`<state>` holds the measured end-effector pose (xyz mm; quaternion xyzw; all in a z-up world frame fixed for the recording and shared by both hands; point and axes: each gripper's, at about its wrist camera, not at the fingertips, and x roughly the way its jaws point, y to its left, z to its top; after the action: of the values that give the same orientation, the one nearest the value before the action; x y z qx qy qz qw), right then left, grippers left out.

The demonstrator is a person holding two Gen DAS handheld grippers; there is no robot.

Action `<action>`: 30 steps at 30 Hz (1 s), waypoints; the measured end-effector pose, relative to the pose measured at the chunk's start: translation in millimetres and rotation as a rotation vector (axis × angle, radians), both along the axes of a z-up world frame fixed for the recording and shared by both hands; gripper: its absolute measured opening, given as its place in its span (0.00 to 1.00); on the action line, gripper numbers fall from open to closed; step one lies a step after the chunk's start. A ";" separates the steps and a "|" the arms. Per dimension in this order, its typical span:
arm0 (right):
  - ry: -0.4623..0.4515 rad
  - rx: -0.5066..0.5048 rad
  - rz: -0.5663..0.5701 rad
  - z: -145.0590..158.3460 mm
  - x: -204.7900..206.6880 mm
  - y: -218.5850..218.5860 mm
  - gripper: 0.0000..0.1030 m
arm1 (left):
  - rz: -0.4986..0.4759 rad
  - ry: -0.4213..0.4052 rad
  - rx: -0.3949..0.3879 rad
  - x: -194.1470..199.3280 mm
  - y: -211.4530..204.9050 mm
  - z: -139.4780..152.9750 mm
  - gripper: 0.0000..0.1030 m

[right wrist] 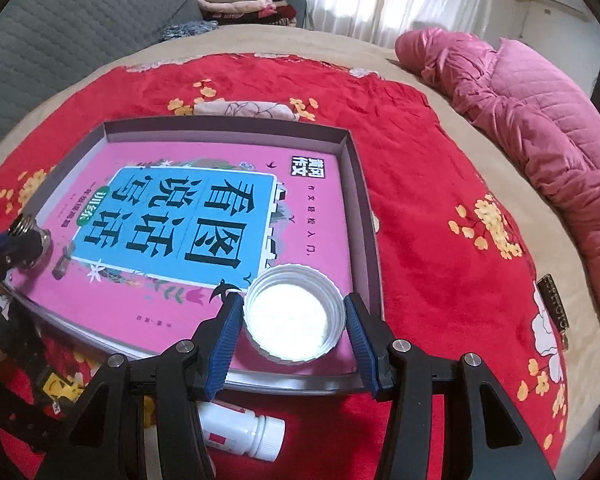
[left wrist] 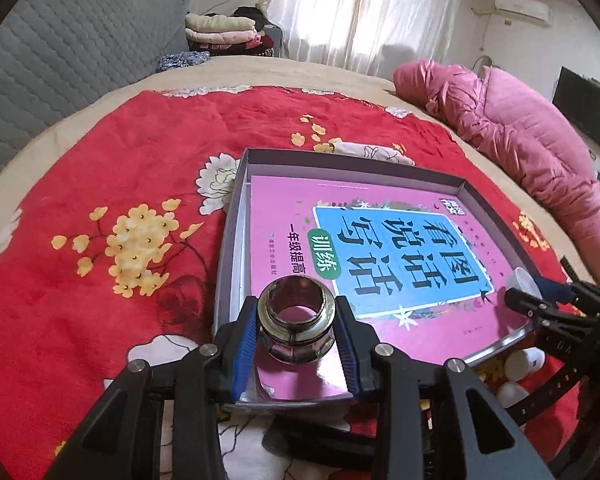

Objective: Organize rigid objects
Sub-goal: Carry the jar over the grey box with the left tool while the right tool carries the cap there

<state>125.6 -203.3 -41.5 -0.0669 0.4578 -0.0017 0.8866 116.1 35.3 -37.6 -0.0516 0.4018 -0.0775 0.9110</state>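
Observation:
A shallow grey box (left wrist: 236,208) (right wrist: 356,184) lies on the red floral blanket with a pink book (left wrist: 284,208) (right wrist: 204,304) inside. My left gripper (left wrist: 296,322) is shut on a shiny metal pipe fitting (left wrist: 296,316), held upright over the book's near left corner; the fitting also shows in the right wrist view (right wrist: 30,232). My right gripper (right wrist: 294,316) grips a white plastic cap (right wrist: 294,316), open side up, over the book's near right corner; the cap also shows in the left wrist view (left wrist: 522,280).
A white pill bottle (right wrist: 244,434) lies on the blanket in front of the box, with white bottles (left wrist: 524,362) near the box's right corner. A pink padded jacket (left wrist: 520,128) lies at the far right. Folded clothes (left wrist: 224,32) are stacked at the back.

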 end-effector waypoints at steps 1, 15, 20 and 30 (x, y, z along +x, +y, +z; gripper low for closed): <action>0.003 0.000 -0.001 -0.2 -0.1 -0.4 0.52 | 0.000 0.001 -0.001 -0.1 0.0 0.3 0.36; 0.073 -0.022 0.001 0.0 7.2 2.0 0.52 | -0.018 0.018 -0.058 2.2 9.4 1.6 0.36; 0.077 -0.017 -0.001 0.6 6.7 2.1 0.52 | -0.018 0.021 -0.068 2.2 10.5 2.0 0.36; 0.082 -0.007 -0.005 -1.1 4.0 3.0 0.52 | -0.025 0.018 -0.057 0.1 8.2 2.4 0.36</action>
<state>129.6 -200.3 -42.6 -0.0690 0.4941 -0.0030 0.8667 116.2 43.5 -35.2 -0.0733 0.4083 -0.1001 0.9044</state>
